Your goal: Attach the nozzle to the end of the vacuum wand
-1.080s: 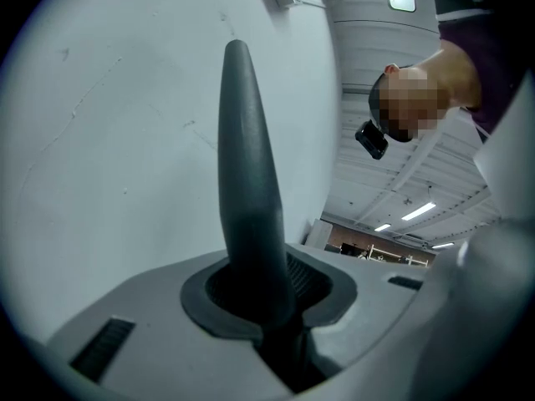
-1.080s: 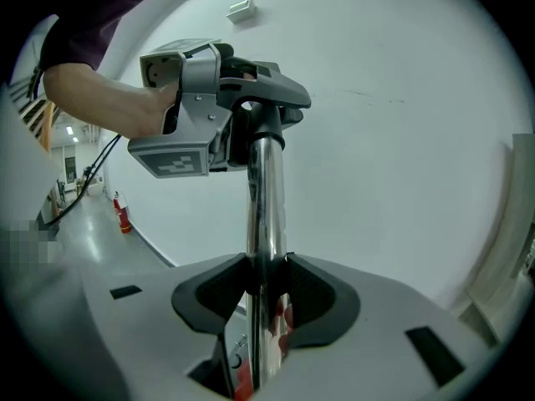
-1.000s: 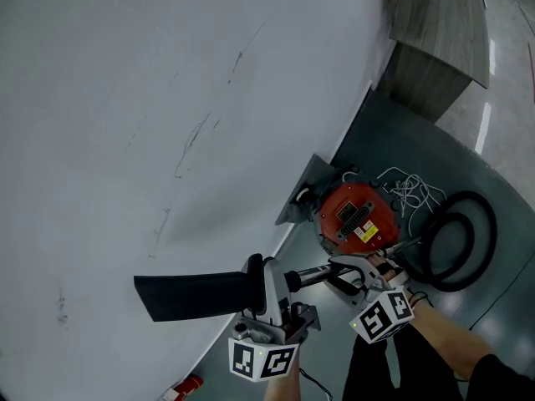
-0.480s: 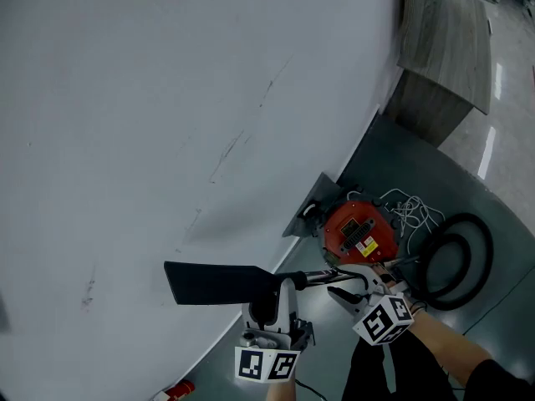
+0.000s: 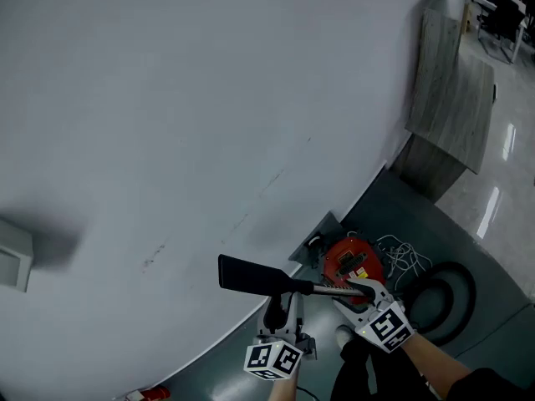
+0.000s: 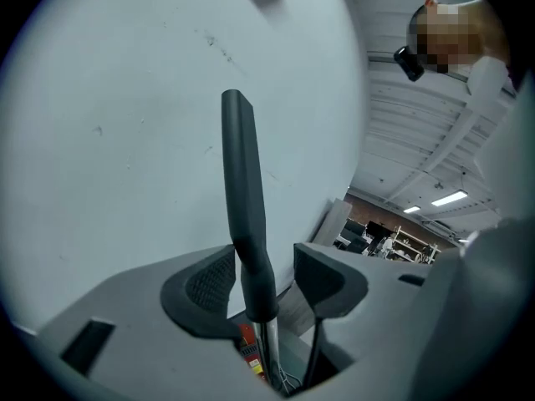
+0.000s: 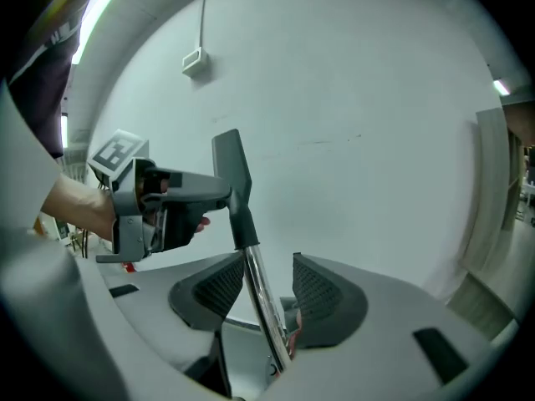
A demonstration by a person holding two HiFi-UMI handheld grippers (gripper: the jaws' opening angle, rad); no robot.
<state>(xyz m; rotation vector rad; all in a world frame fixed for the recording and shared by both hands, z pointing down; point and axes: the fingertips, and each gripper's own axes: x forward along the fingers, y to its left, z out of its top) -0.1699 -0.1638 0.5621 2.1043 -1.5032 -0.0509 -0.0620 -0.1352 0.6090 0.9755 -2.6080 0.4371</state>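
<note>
Items counted: one black nozzle; one chrome wand; one red vacuum body; one coiled black hose, right; one white cable tangle; one wall box, far left. Grippers, two: left gripper and right gripper, jaws of both just opened apart.

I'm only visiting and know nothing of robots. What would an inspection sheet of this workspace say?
Surface: dark grey floor below a plain white wall.
Job's things: black nozzle sits on the chrome vacuum wand's end; red vacuum canister on the floor.
Clutter: small red object by the wall, too small to identify.
Grippers: left gripper open, jaws have just been opening, nozzle neck between them; right gripper likewise, wand between them.
Cables: white cables and a coiled black hose beside the canister.
Surroundings: wood-grain panel; white box on the wall.
</note>
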